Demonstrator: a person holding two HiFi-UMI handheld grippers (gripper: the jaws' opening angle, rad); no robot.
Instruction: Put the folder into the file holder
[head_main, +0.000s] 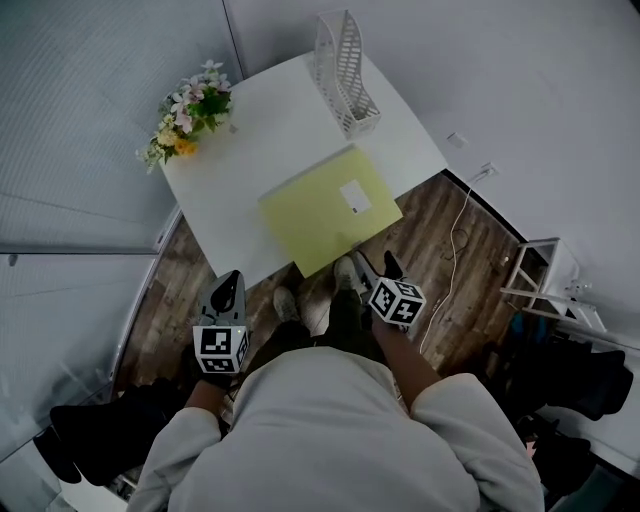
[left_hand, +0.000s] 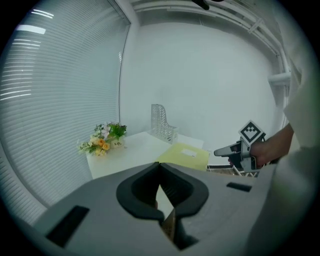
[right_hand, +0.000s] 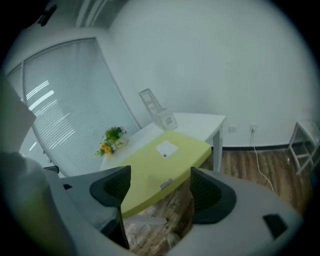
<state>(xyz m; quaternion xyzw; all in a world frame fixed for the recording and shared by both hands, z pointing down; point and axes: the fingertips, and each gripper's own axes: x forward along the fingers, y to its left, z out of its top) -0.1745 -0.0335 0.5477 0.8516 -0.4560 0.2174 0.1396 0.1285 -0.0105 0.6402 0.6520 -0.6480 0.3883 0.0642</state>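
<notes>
A yellow-green folder (head_main: 325, 212) (right_hand: 160, 165) (left_hand: 186, 156) with a white label lies flat on the white table (head_main: 240, 160), its near edge over the table's front edge. The white mesh file holder (head_main: 343, 72) (left_hand: 162, 124) (right_hand: 156, 111) stands upright and empty at the table's far side. My right gripper (head_main: 374, 266) (right_hand: 159, 189) is open, just short of the folder's near edge, with nothing between its jaws. My left gripper (head_main: 229, 284) (left_hand: 160, 169) is shut and empty, held off the table's near left, away from the folder.
A small bunch of flowers (head_main: 188, 112) (left_hand: 102, 140) sits at the table's far left corner. A white rack (head_main: 548, 282) and a white cable (head_main: 456, 240) are on the wooden floor to the right. The person's shoes (head_main: 300, 302) are under the front edge.
</notes>
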